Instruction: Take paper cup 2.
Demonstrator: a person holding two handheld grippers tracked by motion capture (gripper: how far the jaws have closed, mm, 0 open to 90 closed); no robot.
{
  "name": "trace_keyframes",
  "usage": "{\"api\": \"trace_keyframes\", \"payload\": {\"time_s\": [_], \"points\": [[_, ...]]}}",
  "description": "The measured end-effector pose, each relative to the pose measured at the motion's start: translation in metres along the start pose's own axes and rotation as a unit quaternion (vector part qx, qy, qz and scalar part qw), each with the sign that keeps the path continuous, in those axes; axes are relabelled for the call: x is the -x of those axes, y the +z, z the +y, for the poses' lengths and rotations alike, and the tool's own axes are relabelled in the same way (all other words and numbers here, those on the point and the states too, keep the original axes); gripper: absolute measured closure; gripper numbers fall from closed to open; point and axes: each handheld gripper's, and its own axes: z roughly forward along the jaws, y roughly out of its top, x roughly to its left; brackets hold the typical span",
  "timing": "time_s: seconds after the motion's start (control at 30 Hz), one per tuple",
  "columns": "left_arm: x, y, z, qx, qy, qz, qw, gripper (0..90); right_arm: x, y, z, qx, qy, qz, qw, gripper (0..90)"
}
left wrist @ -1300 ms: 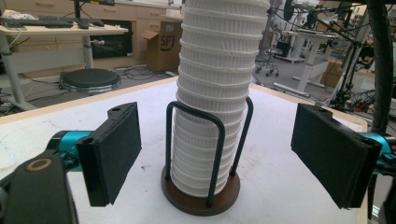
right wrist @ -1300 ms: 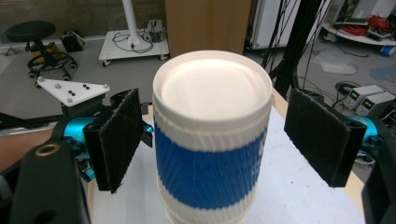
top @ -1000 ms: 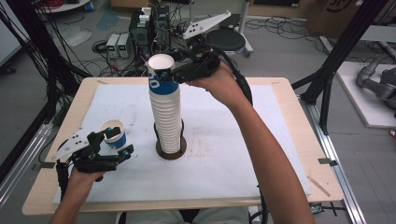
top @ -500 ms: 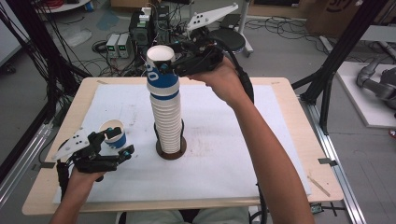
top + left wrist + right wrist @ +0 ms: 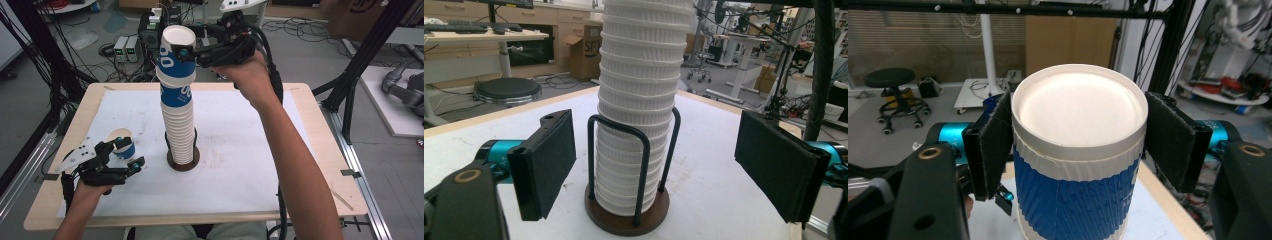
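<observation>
Ribbed paper cup (image 5: 1077,165) clamped, right gripper (image 5: 1078,137)

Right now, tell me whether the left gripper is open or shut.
Open. The left gripper has its jaws spread wide apart, with the cup stack and its stand seen between them, untouched.

Sitting on grey floor (image 5: 310,55) strewn with cables (image 5: 305,30): desks (image 5: 479,35), stools (image 5: 506,90), cardboard boxes (image 5: 586,47), black frame posts (image 5: 370,55).
</observation>
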Motion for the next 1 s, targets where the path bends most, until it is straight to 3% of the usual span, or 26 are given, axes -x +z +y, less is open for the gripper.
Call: {"api": "trace_keyframes", "payload": {"time_s": [0.23,0.5,0.6,0.83,0.93,0.97,1.0], "points": [[0.002,0.001,0.001,0.002,0.002,-0.013,0.9999,16.5,-0.006,-0.023,0.006,0.023,-0.005,-0.006,0.9997,31.6],[0.006,0.004,0.001,0.005,0.006,-0.024,0.9997,16.5,-0.011,-0.061,0.003,0.032,-0.013,-0.035,0.9988,31.7],[0.007,0.005,0.000,0.006,0.007,-0.028,0.9996,16.5,-0.012,-0.078,-0.008,0.034,-0.011,-0.047,0.9983,31.7],[0.009,0.007,0.000,0.009,0.010,-0.037,0.9992,16.5,-0.013,-0.098,-0.034,0.029,-0.001,-0.065,0.9975,31.6],[0.010,0.008,-0.001,0.010,0.010,-0.040,0.9991,16.5,-0.015,-0.105,-0.058,0.009,0.002,-0.072,0.9974,31.7],[0.010,0.009,-0.001,0.011,0.010,-0.040,0.9991,16.5,-0.015,-0.105,-0.058,0.009,0.002,-0.072,0.9974,31.7],[0.011,0.010,-0.002,0.011,0.011,-0.042,0.9990,16.5,-0.016,-0.107,-0.071,0.002,0.007,-0.075,0.9972,31.6]]}}
